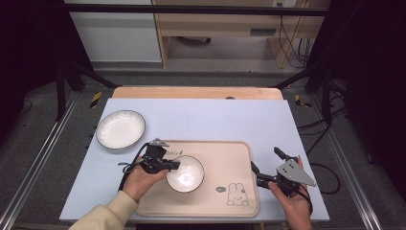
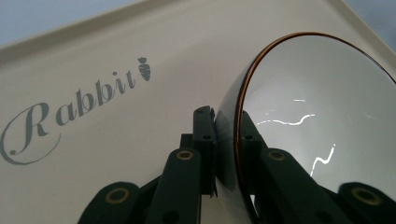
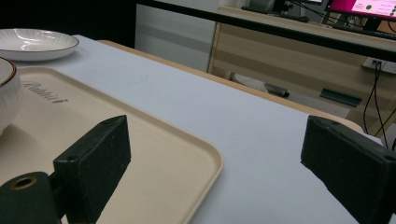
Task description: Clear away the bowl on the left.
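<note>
Item 1: white bowl, dark rim, on beige tray, left-centre, just below "Rabbit" print.
Item 2: left tool, jaws clamped on bowl's left rim, one inside, one outside.
Item 3: right tool, jaws wide apart, nothing btwn, over tray's right edge.
Item 4: white plate, on table, upper left, well apart from tray.

one bowl, one plate, one tray

I see the bowl on the tray, with the plate behind-left on the bench.
</note>
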Tool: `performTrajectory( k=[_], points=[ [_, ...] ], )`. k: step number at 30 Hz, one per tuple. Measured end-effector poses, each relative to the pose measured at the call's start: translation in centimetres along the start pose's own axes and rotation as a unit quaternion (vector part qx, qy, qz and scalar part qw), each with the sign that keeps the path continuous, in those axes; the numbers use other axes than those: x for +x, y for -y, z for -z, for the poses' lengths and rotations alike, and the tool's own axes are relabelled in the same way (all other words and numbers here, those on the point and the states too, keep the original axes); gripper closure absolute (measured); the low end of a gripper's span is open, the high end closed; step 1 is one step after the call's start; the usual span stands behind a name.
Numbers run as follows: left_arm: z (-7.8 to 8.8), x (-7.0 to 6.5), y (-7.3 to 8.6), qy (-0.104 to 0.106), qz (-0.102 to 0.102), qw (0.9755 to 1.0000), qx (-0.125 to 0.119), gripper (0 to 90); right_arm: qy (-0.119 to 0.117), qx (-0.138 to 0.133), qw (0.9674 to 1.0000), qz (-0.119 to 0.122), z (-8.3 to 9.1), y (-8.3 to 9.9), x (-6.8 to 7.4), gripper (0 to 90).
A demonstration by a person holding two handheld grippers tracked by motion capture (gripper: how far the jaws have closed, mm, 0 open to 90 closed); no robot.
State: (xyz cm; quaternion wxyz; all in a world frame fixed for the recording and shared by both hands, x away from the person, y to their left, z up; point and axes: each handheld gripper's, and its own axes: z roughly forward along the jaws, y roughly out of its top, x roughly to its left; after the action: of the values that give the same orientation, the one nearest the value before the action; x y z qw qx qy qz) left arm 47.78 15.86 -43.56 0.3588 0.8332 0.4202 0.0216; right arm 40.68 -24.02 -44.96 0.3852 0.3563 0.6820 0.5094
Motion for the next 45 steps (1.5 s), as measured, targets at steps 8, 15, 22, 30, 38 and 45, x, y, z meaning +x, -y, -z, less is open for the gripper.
performTrajectory(
  k=[8,15,22,30,38,45],
  points=[
    [-0.3,0.0,0.0,0.001,0.005,1.0000,0.002,82.4,0.000,-0.001,1.0000,0.000,0.0,0.0,0.0,8.6],
    [-0.4,0.0,0.1,0.002,0.004,1.0000,0.005,82.4,0.001,-0.001,1.0000,0.000,0.0,0.0,0.0,8.6],
    [-0.8,0.1,0.1,0.004,0.008,0.9999,0.009,82.4,0.000,-0.001,1.0000,0.000,0.0,0.0,0.0,8.6],
    [-1.0,0.2,0.3,0.010,0.021,0.9997,0.003,82.4,-0.003,0.000,1.0000,0.000,0.0,0.0,0.1,8.6],
    [-1.2,0.2,0.2,0.013,0.025,0.9996,0.006,82.4,-0.005,0.000,1.0000,0.001,0.0,0.0,0.2,8.6],
    [-1.4,0.2,0.1,0.015,0.029,0.9994,0.009,82.2,-0.006,0.000,1.0000,0.002,0.0,0.0,0.2,8.6]
  ],
)
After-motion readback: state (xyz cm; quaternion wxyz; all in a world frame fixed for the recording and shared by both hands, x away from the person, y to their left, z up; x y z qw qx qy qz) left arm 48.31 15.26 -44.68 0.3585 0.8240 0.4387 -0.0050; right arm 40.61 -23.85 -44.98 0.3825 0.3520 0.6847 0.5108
